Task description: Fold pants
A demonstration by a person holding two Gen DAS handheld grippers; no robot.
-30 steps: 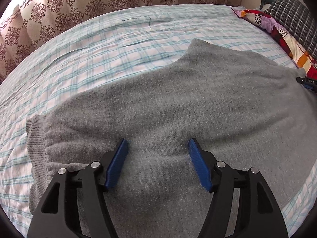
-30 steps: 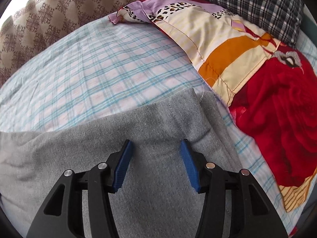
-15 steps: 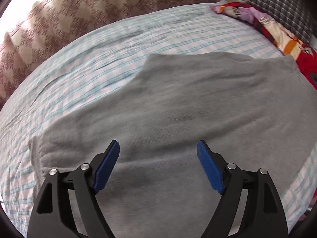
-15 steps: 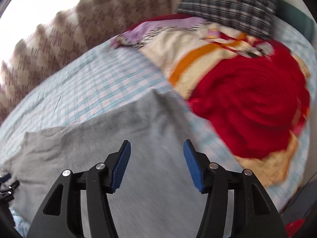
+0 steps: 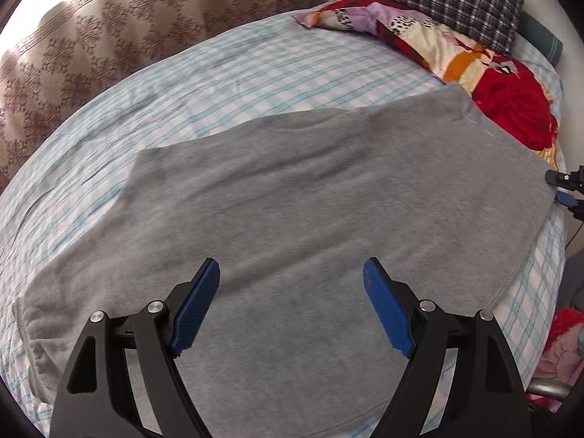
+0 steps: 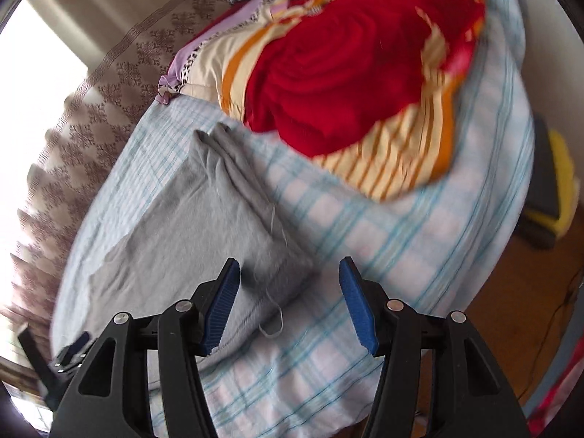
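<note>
A: Left wrist view first — where are the pants?

B: The grey pants (image 5: 310, 197) lie spread across the checked bedsheet (image 5: 255, 73), 1 leg over the other by the look of it, the elastic end at the lower left and the hem end at the right, close to the red patchwork quilt (image 5: 511, 98). The left gripper (image 5: 292, 306) hovers above the middle of the cloth, its blue pads wide apart and holding nothing.

A: So how much is done?

B: I judge that 1 lengthwise fold is in place; the cloth is still at full length, so the crosswise folds are left.

A: And the right wrist view?

B: It is blurred. It shows the hem end of the pants (image 6: 204, 226) with doubled layers, a loose white thread (image 6: 273, 325) hanging at the corner. The right gripper (image 6: 290, 304) is over that corner and the bare sheet beside it — jaws spread, empty. The quilt (image 6: 350, 73) sits just beyond, and the other gripper's tip shows at the lower left.

A: Next step?

B: Probably take this hem end and carry it toward the waist, but nothing is gripped yet.
</note>
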